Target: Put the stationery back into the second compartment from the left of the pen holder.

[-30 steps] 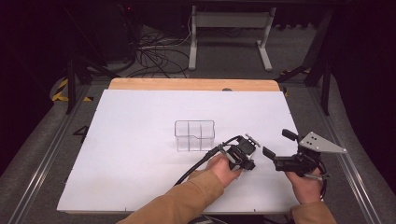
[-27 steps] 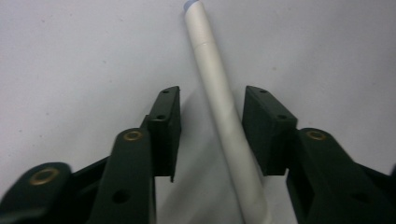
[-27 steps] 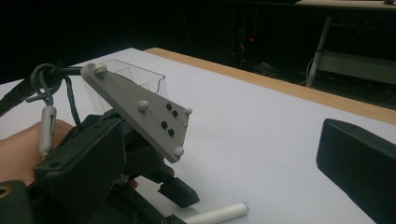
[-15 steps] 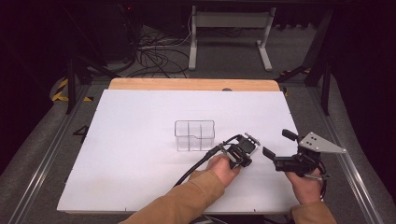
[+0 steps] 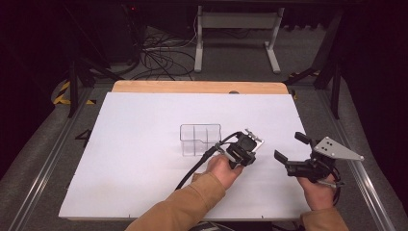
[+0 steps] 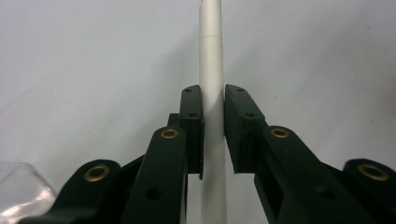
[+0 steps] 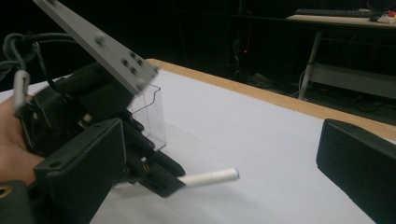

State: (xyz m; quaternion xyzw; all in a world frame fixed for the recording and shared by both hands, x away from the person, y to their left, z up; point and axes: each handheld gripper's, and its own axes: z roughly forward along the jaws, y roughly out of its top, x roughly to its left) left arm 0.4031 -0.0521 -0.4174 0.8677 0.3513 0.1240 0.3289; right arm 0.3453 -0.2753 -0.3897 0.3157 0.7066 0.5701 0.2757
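A slim white stick (image 6: pixel 211 56) runs straight up between my left gripper's (image 6: pixel 214 93) jaws, which are shut on it low over the white table. In the right gripper view the stick (image 7: pixel 210 177) pokes out sideways from the left gripper (image 7: pixel 154 179), just above the surface. The high view has the left gripper (image 5: pixel 243 153) right of a clear compartment box (image 5: pixel 199 139). My right gripper (image 5: pixel 290 147) hovers to the right of it, open and holding nothing, its jaws (image 7: pixel 222 140) spread wide toward the stick.
The clear box (image 7: pixel 149 116) stands just behind the left gripper; its corner (image 6: pixel 18 191) shows at the lower left. The white sheet (image 5: pixel 144 120) covers the table, with a wooden strip (image 5: pixel 192 86) at the far edge. Cables and a stand sit on the floor beyond.
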